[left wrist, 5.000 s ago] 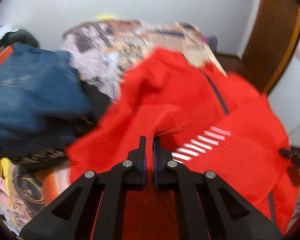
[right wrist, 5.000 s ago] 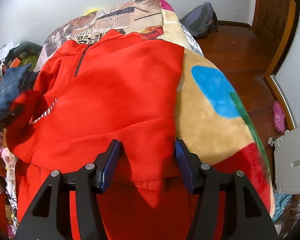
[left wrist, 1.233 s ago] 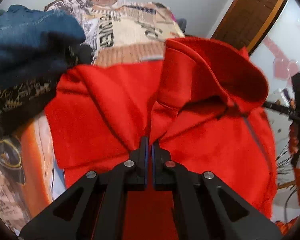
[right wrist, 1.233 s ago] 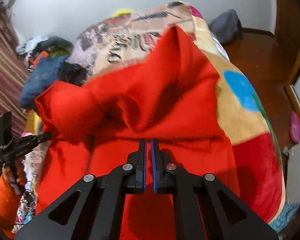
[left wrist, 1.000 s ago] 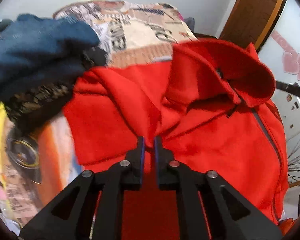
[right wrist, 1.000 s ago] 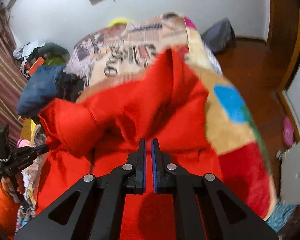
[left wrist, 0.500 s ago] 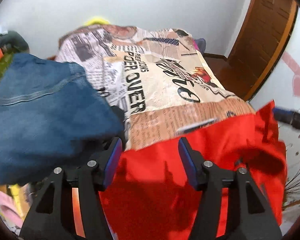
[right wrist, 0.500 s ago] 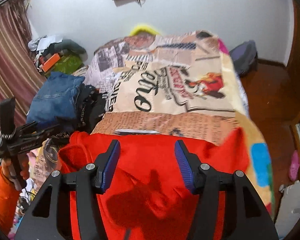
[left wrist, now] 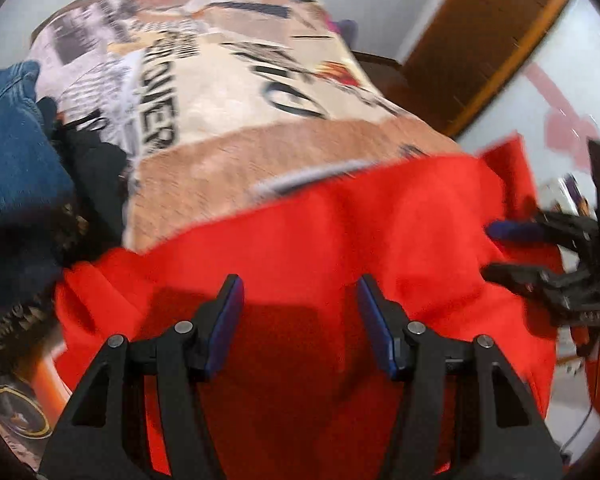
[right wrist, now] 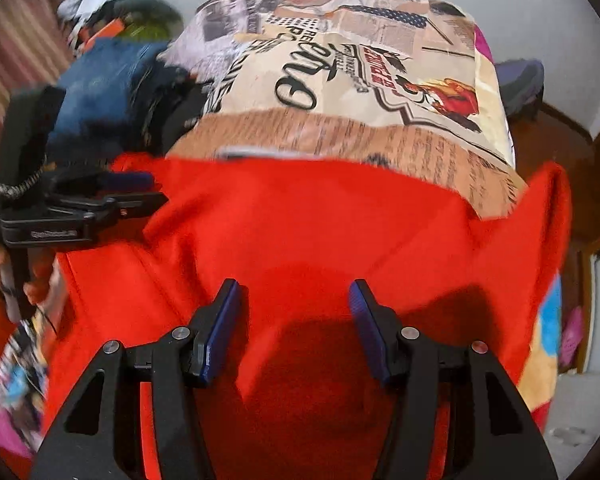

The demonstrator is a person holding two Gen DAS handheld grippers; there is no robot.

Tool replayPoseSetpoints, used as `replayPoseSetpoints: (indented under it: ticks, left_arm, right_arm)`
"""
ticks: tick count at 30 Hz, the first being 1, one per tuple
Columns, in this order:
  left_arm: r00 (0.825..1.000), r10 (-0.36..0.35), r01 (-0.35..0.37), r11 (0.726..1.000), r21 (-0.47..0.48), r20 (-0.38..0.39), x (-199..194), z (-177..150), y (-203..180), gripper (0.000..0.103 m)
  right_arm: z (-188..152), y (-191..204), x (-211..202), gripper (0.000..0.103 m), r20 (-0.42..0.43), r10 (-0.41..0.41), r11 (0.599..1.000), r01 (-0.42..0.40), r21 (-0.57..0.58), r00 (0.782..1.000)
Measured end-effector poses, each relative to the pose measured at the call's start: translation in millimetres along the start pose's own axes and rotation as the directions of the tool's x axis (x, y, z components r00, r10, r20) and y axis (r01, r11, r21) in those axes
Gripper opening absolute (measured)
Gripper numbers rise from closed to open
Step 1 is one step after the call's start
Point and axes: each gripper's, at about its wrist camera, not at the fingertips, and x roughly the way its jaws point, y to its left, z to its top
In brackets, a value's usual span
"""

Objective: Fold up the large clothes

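Note:
A large red garment (left wrist: 320, 240) lies folded over on the bed and fills the near half of both views (right wrist: 300, 232). My left gripper (left wrist: 298, 292) is open and empty just above its left part. My right gripper (right wrist: 294, 296) is open and empty above its right part. Each gripper shows in the other's view: the right one (left wrist: 512, 248) at the garment's right edge, the left one (right wrist: 140, 188) at its left edge. A corner of the garment (right wrist: 552, 200) sticks up at the right.
A printed newspaper-pattern blanket (left wrist: 228, 92) covers the bed beyond the garment (right wrist: 340, 80). Folded blue jeans (left wrist: 8, 140) and dark clothes (left wrist: 96, 168) are piled at the left (right wrist: 100, 84). A wooden door (left wrist: 480, 40) and wood floor (right wrist: 548, 132) lie to the right.
Both grippers were shut on the red garment and carried its top part toward me. They have since let go and opened, and the garment now lies folded with the blanket bared beyond it.

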Motion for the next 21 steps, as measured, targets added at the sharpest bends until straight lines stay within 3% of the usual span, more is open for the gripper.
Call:
replayPoseSetpoints:
  ticks: [6, 11, 18, 21]
  left_arm:
    - [0.992, 0.125, -0.123, 0.984, 0.13, -0.004, -5, -47, -42, 0.058]
    - [0.975, 0.211, -0.218, 0.967, 0.132, 0.066, -12, -86, -53, 0.065]
    - [0.978, 0.189, -0.191, 0.982, 0.008, 0.086, -28, -108, -41, 0.066]
    - [0.975, 0.21, -0.212, 0.977, 0.018, 0.077, -34, -116, -41, 0.074]
  right_arm:
    - [-30, -2, -21, 0.053, 0.035, -0.001, 0.999, 0.0, 0.038, 0.999]
    - [-51, -14, -27, 0.056, 0.088, 0.001, 0.991, -0.012, 0.133, 0.996]
    - [-73, -19, -31, 0.063, 0.11, 0.008, 0.97, -0.034, 0.24, 0.994]
    - [-83, -24, -34, 0.071, 0.105, 0.018, 0.959, -0.047, 0.278, 0.994]
